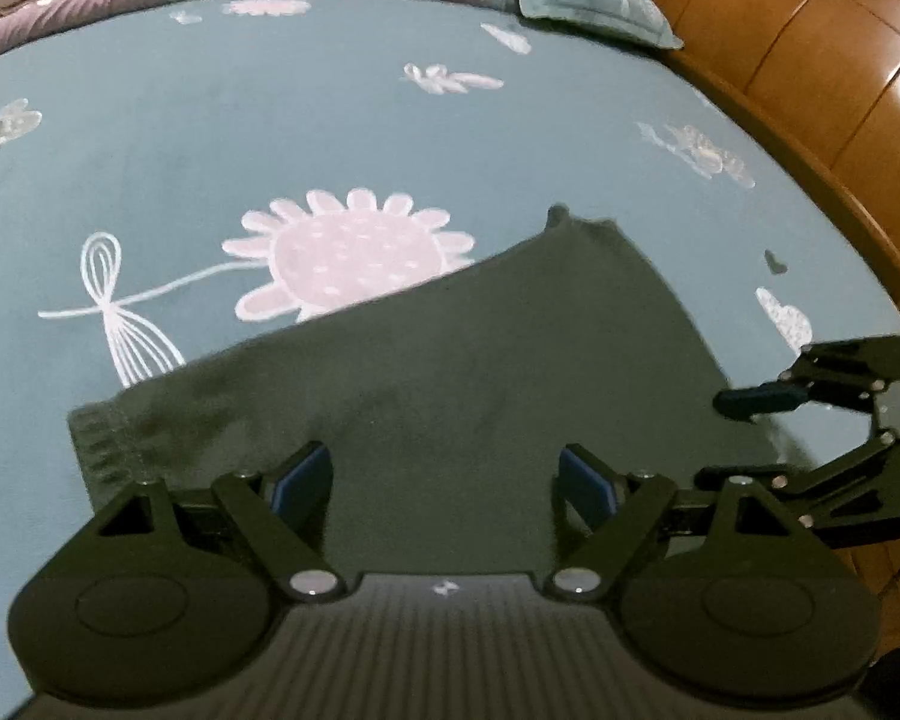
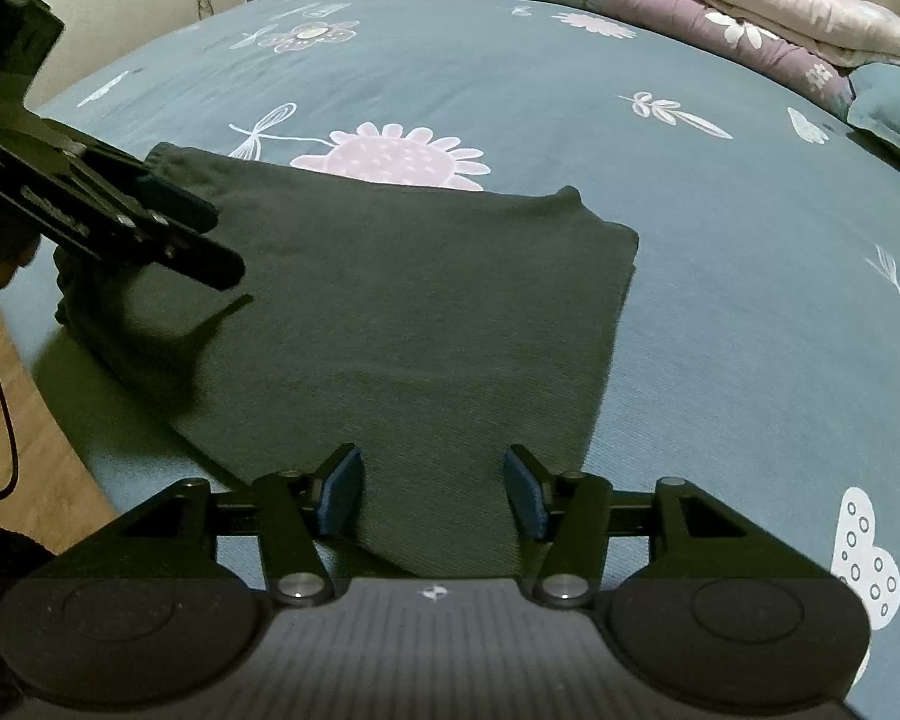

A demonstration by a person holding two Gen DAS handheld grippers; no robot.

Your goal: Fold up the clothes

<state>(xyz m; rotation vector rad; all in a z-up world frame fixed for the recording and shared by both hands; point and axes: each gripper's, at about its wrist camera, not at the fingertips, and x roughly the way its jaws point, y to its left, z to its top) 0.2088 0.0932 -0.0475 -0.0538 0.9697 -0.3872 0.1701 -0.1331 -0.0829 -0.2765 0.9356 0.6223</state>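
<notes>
Now a dark green garment [image 2: 390,300] lies flat on the bed [image 2: 720,300], already folded into a compact wedge shape, with its ribbed hem [image 1: 105,438] at the left end in the left wrist view. It covers part of the pink flower print on the bedsheet.

Both tongs hover over the near edge of the cloth. The left tongs [image 1: 444,480] stand wide and released, with nothing between the blue pads. The right tongs [image 2: 435,492] are also released; the cloth lies under the gap, but the pads do not press on it.

The garment looks like soft knit fabric, light and limp, so it will probably sag and lose its shape if it is lifted by one point only. It is not fragile and not slippery. A good hold, in my judgement, is at the two near corners or at a folded edge, where several layers give the pads something thick to pinch. The ribbed hem is also a firm place to take.
</notes>
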